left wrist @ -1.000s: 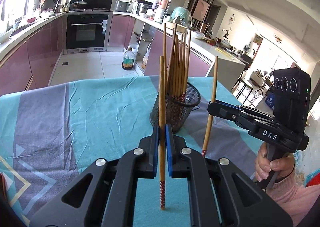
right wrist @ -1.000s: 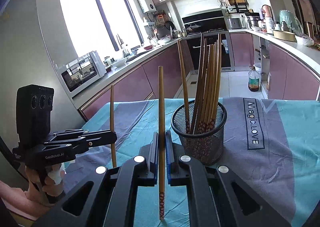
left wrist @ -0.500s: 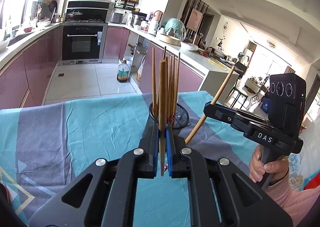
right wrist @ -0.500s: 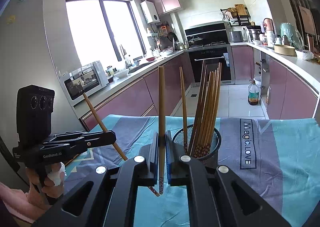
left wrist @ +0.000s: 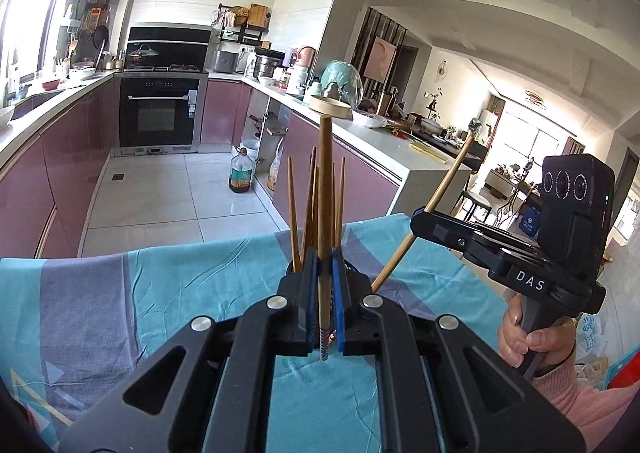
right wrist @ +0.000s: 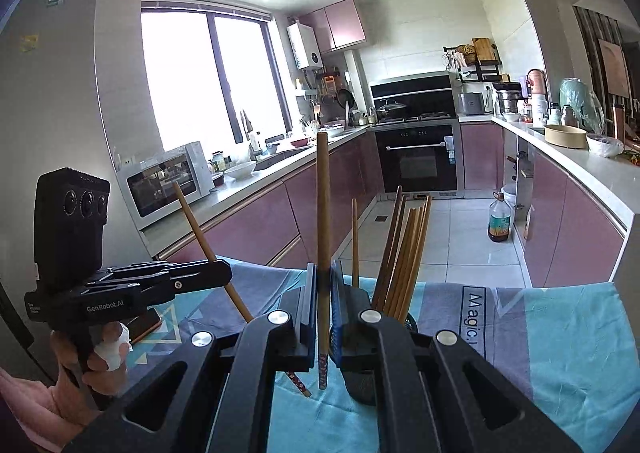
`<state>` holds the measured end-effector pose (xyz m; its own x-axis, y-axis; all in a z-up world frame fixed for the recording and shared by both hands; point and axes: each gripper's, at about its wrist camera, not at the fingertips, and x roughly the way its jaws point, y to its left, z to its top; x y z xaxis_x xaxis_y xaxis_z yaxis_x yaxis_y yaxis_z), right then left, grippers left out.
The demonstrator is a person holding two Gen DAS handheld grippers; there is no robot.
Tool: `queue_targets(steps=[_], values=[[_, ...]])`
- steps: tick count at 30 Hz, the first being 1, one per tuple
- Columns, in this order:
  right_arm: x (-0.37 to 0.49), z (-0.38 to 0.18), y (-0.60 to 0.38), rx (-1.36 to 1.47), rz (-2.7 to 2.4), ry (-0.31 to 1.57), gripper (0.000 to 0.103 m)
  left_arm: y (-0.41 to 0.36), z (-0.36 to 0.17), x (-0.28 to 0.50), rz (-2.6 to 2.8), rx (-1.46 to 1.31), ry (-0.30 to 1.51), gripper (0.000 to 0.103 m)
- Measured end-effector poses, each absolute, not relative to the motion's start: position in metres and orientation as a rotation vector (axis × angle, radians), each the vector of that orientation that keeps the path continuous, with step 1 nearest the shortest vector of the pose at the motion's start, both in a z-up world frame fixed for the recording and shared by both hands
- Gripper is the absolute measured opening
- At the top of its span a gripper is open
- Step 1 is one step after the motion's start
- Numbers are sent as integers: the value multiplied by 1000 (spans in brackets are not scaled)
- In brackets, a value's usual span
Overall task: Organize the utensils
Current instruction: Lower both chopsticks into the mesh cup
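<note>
Between left hand-held gripper [left wrist: 325, 285] pads: chopstick [left wrist: 325, 189] clamped upright, w/ mesh holder [right wrist: 362, 381] just beyond. Right hand-held gripper [right wrist: 325, 293] clamps another. Sticks look light, stiff, slick; grip low-mid shaft.

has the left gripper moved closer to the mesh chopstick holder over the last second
Yes. In the left wrist view the left gripper with its chopstick now covers the mesh holder, which stood clear beyond the fingers a second ago.
</note>
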<state>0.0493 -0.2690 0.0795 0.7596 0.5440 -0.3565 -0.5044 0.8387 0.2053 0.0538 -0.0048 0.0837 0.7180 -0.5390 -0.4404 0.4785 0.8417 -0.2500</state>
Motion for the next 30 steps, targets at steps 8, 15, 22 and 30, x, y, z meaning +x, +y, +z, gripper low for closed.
queue_targets(steps=[8,15,22,30], values=[[56,95,-275,87,561,381,5,-15,104,59,-568,-99,477,7],[61,102,-279,85,552,353,5,-29,121,67,-566,-77,452,7],[73,102,-280,93,539,355,5,-42,123,71,-550,-49,448,7],[86,91,-273,78,514,383,5,-52,111,81,-542,-38,512,7]])
